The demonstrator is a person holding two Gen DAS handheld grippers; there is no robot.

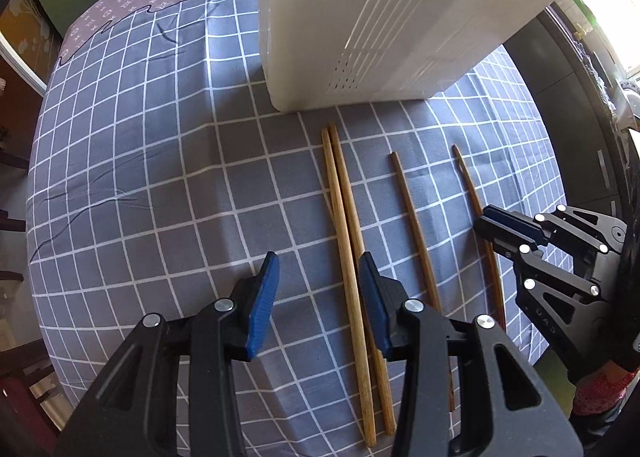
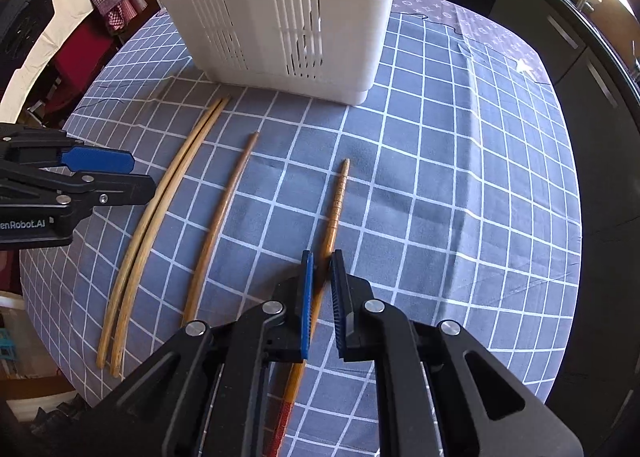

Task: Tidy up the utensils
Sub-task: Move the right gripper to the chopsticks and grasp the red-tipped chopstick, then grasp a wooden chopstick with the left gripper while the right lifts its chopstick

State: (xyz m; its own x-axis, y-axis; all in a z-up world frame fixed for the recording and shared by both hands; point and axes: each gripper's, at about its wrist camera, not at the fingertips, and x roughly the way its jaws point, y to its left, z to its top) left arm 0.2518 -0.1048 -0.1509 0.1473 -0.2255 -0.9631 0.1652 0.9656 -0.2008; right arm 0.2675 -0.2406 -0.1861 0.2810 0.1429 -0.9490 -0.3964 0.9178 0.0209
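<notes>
We find four chopsticks lying flat on the table [image 2: 460,185], which carries a blue checked cloth, in front of a white slotted holder [image 2: 280,17] standing upright at the far side.

The right claw [image 2: 320,305] sits low over the rightmost chopstick [image 2: 338,201]. Its jaws are narrow, one on either side of the stick; we cannot tell whether the pads already touch the wood. The stick's long axis runs straight out along the claw's fingers: ridged tip away from us, toward the holder, red-marked butt back under the claw. The pinch falls across the axis, which we judge the correct approach. The right claw is plainly the nearer one for this piece.

The left claw [image 1: 320,305] is wide and holds nothing. The pale pair [image 1: 348,257], lying side by side and touching, passes between its jaws nearer the right-hand one. Both sticks lie lengthwise, their far ends just short of the holder's base.

The single brown chopstick [image 2: 216,225] lies between the pair and the rightmost stick, apart from both and roughly parallel.

We judge that any stick, once lifted, must be turned upright to enter the holder.
</notes>
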